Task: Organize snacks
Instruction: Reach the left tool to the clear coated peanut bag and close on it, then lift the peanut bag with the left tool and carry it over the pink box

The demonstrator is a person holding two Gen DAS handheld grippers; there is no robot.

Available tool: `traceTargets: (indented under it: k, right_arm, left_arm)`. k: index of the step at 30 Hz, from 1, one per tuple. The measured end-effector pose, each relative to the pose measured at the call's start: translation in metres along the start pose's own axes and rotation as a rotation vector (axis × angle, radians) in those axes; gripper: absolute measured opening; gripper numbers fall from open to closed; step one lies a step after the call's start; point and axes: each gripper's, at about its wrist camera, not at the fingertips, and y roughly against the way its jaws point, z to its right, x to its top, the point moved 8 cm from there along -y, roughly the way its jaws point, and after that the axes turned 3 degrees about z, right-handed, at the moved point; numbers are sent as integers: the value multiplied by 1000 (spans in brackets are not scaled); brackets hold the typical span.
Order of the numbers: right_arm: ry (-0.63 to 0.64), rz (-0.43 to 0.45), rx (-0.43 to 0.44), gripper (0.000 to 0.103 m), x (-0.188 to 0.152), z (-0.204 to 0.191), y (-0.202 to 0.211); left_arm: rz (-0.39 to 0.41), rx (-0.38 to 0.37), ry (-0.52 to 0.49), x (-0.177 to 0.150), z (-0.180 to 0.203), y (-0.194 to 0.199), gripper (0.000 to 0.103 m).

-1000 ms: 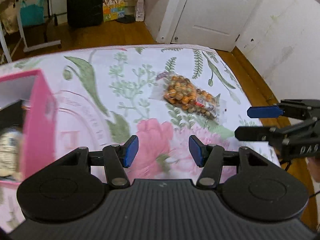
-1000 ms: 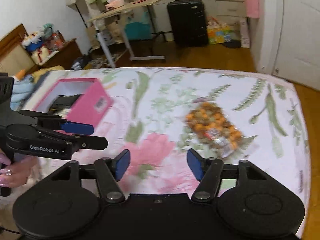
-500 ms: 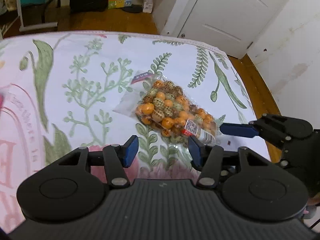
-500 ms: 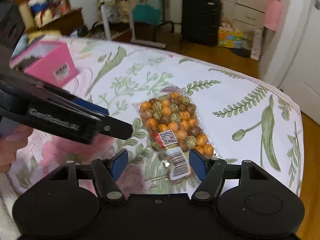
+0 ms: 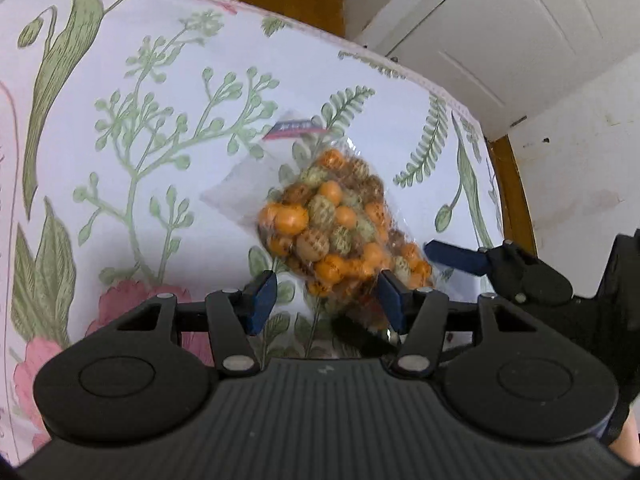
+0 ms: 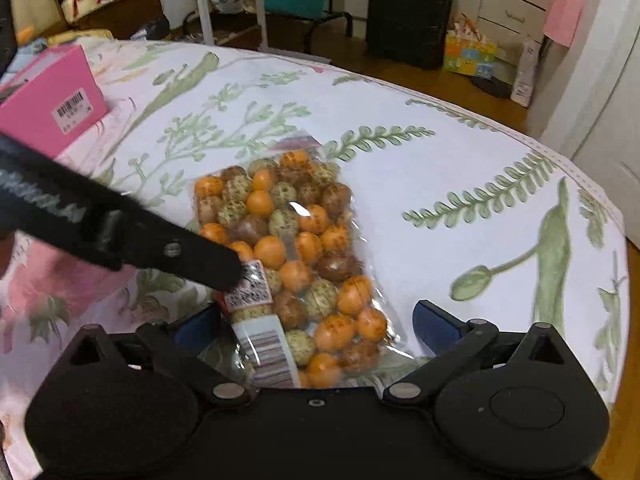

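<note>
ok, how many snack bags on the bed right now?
1. A clear bag of orange, brown and speckled snack balls lies on the floral bedspread, between both grippers' open jaws. The pink box may hide more.

Two matte black handheld grippers. Left gripper (image 5: 326,300): ribbed dark grey housing, two round black discs, angular black linkage arms with silver screws, blue fingertip pads (image 5: 262,300). Right gripper (image 6: 316,326): smooth black housing, same discs, screws and blue pads. White lettering, blurred, along the left gripper's side.
</note>
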Motion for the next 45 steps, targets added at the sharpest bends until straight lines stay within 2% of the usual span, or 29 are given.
traceTargets:
  k: [5, 8, 10, 14, 16, 19, 21, 23, 30, 37, 45]
  right_arm:
    - [-132, -3, 52, 101, 0, -14, 12]
    - [-223, -12, 125, 101, -5, -23, 21]
    - [-226, -17, 169, 101, -10, -33, 25]
    - [-125, -9, 64, 100, -13, -41, 14]
    - [-119, 14, 25, 101, -10, -42, 8]
    - [-76, 66, -64, 91, -7, -51, 1]
    - [-129, 97, -84, 83, -6, -53, 5]
    - [-182, 97, -76, 78, -5, -52, 12]
    - [-252, 94, -84, 76, -13, -80, 44]
    - [-317, 95, -71, 76, -15, -117, 81]
    - [-325, 89, -19, 77, -8, -171, 120]
  left_arm:
    - [-10, -3, 6, -2, 0, 2, 45]
    - [15, 27, -47, -1, -1, 9, 44]
    - [28, 53, -82, -1, -3, 11, 44]
    - [12, 45, -95, -2, -6, 9, 44]
    - [-3, 47, -148, -4, -4, 6, 50]
    - [-11, 20, -175, -7, -5, 6, 50]
    - [-22, -7, -154, -8, -9, 8, 46]
    - [-31, -21, -164, -10, -9, 11, 45]
    - [-89, -17, -257, -30, 2, 43, 45]
    - [-65, 32, -349, -52, 6, 96, 45]
    - [-75, 42, -352, -67, -11, 163, 45]
